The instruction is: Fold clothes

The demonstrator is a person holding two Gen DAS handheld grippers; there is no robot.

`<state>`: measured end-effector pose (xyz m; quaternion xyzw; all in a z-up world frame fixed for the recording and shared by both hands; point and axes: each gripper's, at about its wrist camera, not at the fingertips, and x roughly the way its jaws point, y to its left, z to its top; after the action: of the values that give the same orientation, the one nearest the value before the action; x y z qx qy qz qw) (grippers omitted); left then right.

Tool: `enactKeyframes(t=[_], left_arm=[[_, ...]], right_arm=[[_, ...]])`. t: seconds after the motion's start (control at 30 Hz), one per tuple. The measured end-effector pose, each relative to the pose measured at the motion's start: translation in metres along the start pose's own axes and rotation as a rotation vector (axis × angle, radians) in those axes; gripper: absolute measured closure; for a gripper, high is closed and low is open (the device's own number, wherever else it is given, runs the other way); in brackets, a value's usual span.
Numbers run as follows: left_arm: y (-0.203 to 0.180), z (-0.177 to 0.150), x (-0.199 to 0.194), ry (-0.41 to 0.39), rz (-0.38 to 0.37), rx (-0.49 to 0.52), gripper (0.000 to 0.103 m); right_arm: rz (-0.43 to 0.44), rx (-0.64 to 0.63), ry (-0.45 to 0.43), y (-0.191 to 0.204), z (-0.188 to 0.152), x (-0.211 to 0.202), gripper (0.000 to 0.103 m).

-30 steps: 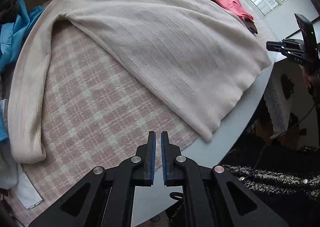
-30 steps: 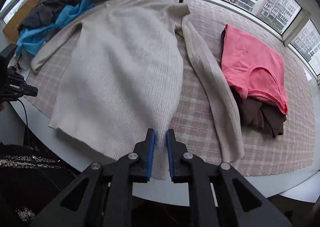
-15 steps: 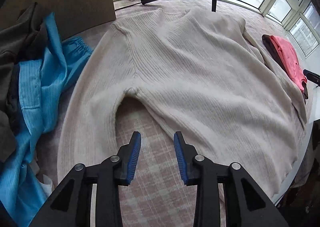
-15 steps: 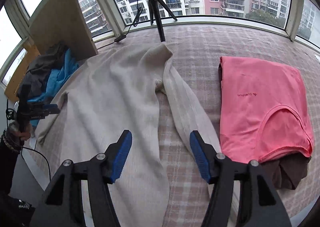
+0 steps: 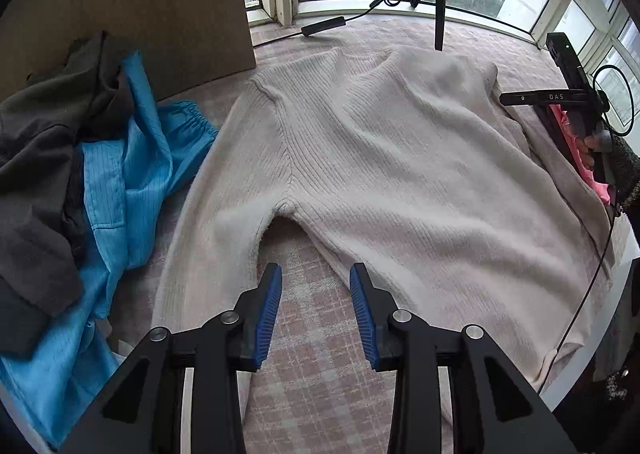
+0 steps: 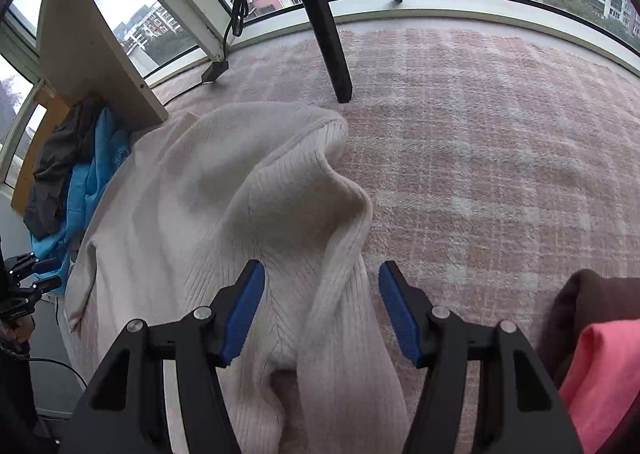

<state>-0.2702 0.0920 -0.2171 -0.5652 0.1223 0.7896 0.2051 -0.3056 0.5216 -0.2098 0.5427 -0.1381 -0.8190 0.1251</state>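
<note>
Daylight from the curved window falls on a pink checked cloth (image 5: 320,334) covering the round table, where a cream ribbed sweater (image 5: 400,173) lies spread flat, its neck toward the glass and a tripod leg (image 6: 324,13) standing just beyond it. A second ago both grippers hung shut over the near edge of the table, looking across the whole garment; since then each has travelled in over it and parted its fingers. The left gripper (image 5: 316,310) now hovers above the bare cloth in the notch between the body and the sleeve on that side, fingers moderately apart with nothing between them, beside a heap of blue and grey clothes (image 5: 100,173). The right gripper (image 6: 322,310) has come down over the opposite shoulder, where the other sleeve meets the body in a raised ridge of knit; that ridge runs up between its fingers, which in this view stand wide of the fabric and are closing, so it has no hold yet. A folded pink top (image 6: 600,374) on a brown garment sits close to its right. Judging by these positions, both hands are set to take the sleeves for the first fold, which has not begun.
</note>
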Motion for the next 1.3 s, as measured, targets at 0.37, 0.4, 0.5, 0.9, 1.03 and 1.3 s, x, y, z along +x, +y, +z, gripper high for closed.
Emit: enactKeyframes(t=[0.37, 0.4, 0.5, 0.9, 1.03, 1.3], left_arm=[[-0.040, -0.032, 0.007, 0.079, -0.057, 0.027, 0.069], [-0.043, -0.038, 0.003, 0.079, -0.061, 0.030, 0.069], [-0.044, -0.058, -0.014, 0.076, -0.054, 0.028, 0.069], [-0.053, -0.166, -0.075, 0.110, -0.115, -0.093, 0.063], [-0.107, -0.186, -0.040, 0.145, -0.249, -0.087, 0.063], [-0.158, -0.197, 0.004, 0.195, -0.295, -0.093, 0.063]], right_arm=[[-0.202, 0.034, -0.105, -0.029, 0.006, -0.073, 0.062], [-0.157, 0.027, -0.106, -0.024, -0.002, -0.080, 0.062], [0.004, 0.035, -0.122, -0.010, -0.033, -0.107, 0.061], [0.123, 0.108, -0.261, 0.020, -0.180, -0.263, 0.033], [0.040, 0.078, -0.164, 0.038, -0.242, -0.227, 0.033], [-0.031, -0.008, 0.016, 0.071, -0.313, -0.127, 0.033]])
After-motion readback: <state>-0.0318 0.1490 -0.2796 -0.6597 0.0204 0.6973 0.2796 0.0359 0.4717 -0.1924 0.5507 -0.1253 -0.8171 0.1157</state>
